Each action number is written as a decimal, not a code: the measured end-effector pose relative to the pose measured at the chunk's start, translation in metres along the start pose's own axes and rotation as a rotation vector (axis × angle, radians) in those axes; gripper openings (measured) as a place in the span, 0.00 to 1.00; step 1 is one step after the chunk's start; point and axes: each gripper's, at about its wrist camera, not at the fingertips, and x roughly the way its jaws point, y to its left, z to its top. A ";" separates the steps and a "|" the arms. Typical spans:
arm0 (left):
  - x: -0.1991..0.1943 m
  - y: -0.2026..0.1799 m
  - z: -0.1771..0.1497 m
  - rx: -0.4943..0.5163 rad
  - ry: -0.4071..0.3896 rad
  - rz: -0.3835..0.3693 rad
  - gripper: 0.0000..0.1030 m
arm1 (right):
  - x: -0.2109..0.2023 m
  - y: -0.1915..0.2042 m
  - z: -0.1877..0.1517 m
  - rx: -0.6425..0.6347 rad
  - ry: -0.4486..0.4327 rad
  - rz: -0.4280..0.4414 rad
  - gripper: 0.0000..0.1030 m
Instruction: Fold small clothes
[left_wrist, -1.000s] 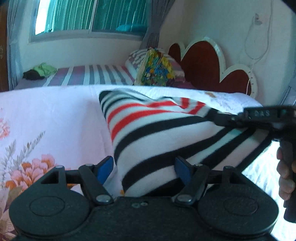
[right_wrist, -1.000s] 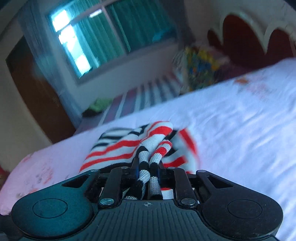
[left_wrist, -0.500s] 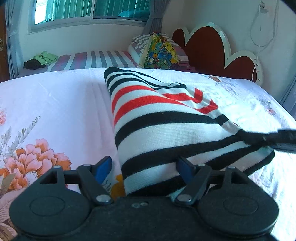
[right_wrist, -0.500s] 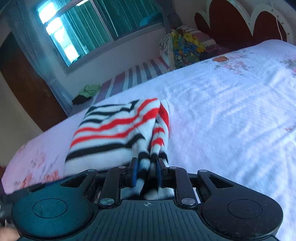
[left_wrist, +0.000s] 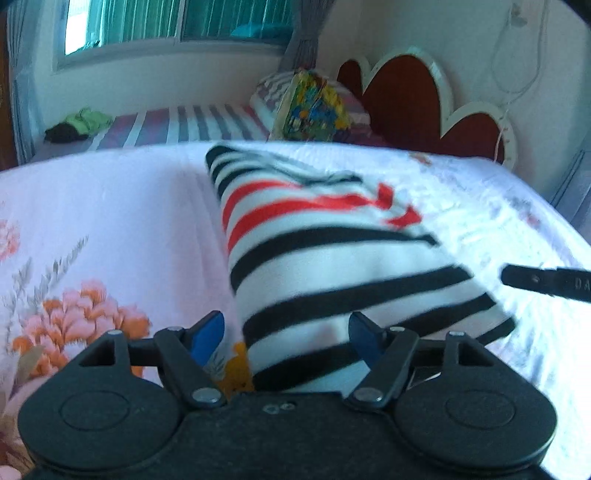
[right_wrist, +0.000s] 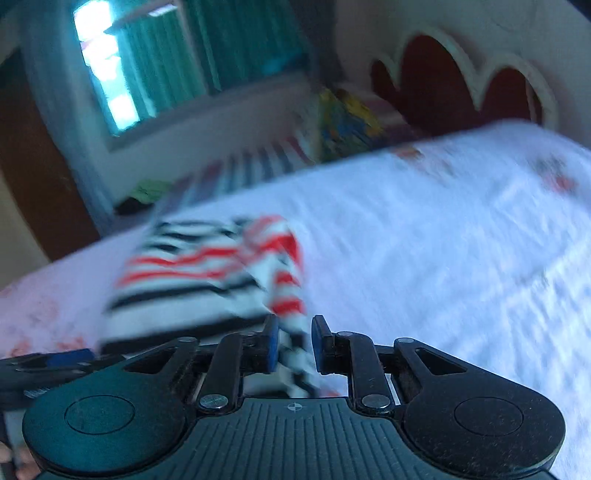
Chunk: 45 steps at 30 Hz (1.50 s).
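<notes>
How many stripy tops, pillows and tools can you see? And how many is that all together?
Stripy top: 1
Pillows: 2, the colourful pillow and the striped pillow
Tools: 2, the left tool and the right tool
Total: 5

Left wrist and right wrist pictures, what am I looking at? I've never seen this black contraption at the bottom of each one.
Each black contraption is a hand-held two-finger claw. A person carries one in each hand, and a wide-angle camera on each looks out along its fingers. So one picture is from the left claw, the other from the right claw. Both look across a bed with a pink flowered sheet, where a black, white and red striped top lies partly folded. The left claw is open and straddles the top's near edge without pinching it. The right claw is closed on a bunched bit of the top, though that picture is blurred.
</notes>
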 end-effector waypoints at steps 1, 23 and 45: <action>-0.001 -0.002 0.003 0.007 -0.006 -0.006 0.70 | 0.002 0.008 0.003 -0.019 0.000 0.022 0.19; 0.020 0.017 0.058 -0.019 -0.031 0.059 0.67 | 0.080 0.010 0.041 0.060 0.114 0.070 0.19; 0.093 0.038 0.073 -0.121 -0.001 0.087 0.73 | 0.159 -0.005 0.082 0.137 0.147 0.143 0.25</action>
